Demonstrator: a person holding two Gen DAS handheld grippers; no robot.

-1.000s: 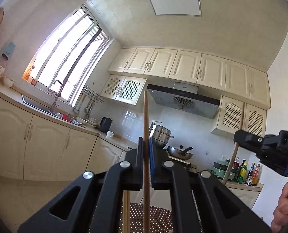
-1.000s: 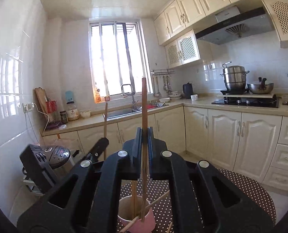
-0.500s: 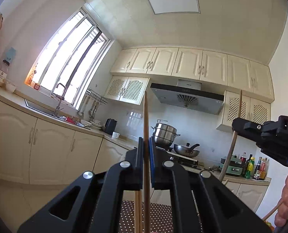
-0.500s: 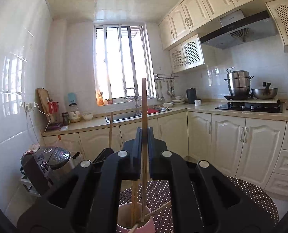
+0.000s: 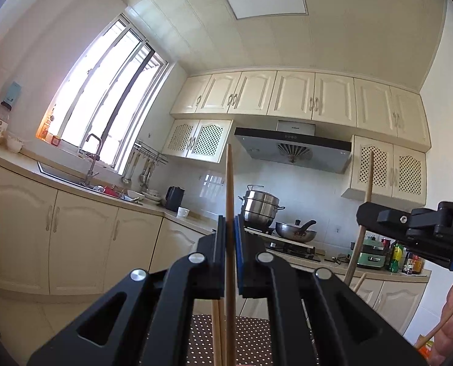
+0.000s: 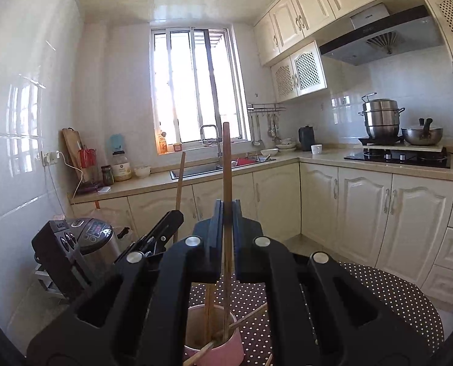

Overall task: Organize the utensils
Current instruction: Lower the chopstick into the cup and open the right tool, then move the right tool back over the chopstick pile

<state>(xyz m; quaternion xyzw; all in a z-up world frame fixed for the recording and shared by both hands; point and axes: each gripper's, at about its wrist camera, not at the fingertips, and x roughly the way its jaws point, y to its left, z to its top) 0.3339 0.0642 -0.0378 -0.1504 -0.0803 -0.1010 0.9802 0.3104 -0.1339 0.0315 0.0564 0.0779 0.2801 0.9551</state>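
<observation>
1. Left wrist view: the left gripper (image 5: pixel 230 235) has its jaws closed tight on an upright wooden chopstick (image 5: pixel 229 213), which rises well above them and runs down below them towards the polka-dot cloth (image 5: pixel 202 335) on the bench. A second stick (image 5: pixel 215 329) stands just left of it below the jaws. At far right the right gripper (image 5: pixel 368 216) holds its own chopstick (image 5: pixel 363 219), slightly tilted, with a hand (image 5: pixel 450 320) under it.

2. Right wrist view: the right gripper's (image 6: pixel 226 213) jaws are likewise clamped on a vertical chopstick (image 6: pixel 226 167). Its lower end reaches into the pink cup (image 6: pixel 214 338) standing on the dotted cloth near the camera. The cup already holds another upright stick (image 6: pixel 207 308), and further sticks lean across its rim. To the left, the left gripper (image 6: pixel 173 216) appears with its chopstick (image 6: pixel 180 180) poking up.

3. Step in hand, as I judge it: dropping chopsticks into the cup, the right one nearly seated, the left one waiting close by.

4. Next move likely calls for parting the right jaws so the stick settles inside, then bringing the left stick over the cup's mouth without knocking the leaning ones.
</observation>
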